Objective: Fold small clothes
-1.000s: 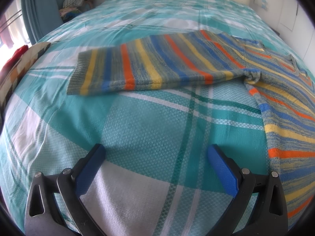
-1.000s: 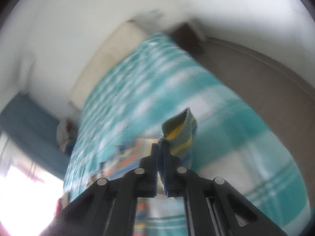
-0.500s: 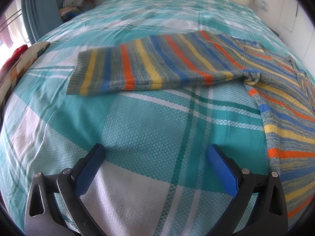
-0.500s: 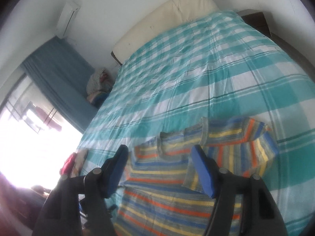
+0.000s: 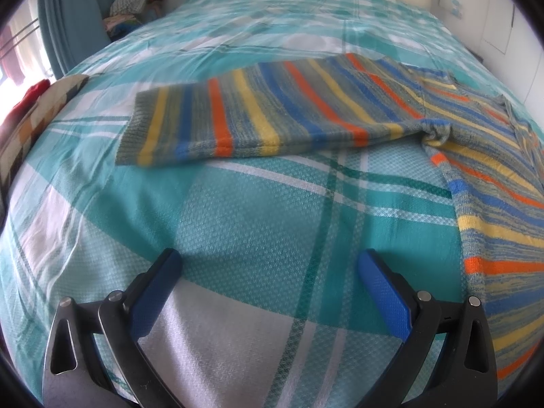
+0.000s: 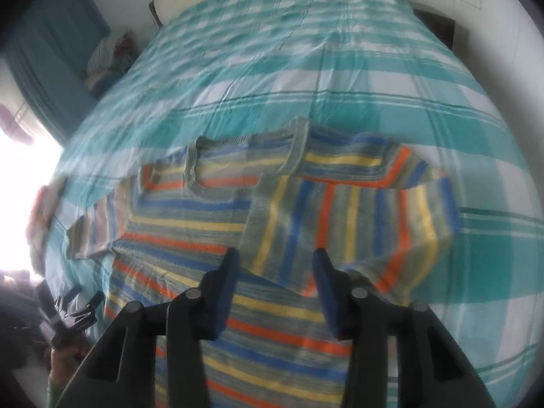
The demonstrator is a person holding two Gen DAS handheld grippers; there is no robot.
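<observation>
The striped sweater (image 6: pixel 210 217) lies flat mid-frame on the bed (image 5: pixel 238 210), one sleeve (image 6: pixel 353 217) folded across its chest. Both the left tongs (image 5: pixel 268 265) and the right tongs (image 6: pixel 275 265) gape, holding nothing.

No readable text, label, brand, number or sign appeared in either view, small bluish marks on the white wall (image 5: pixel 454 3) at about one o'clock were too blurred to read, striped sweater (image 5: pixel 278 115) and checked bedsheet (image 5: pixel 258 210) carried no lettering
</observation>
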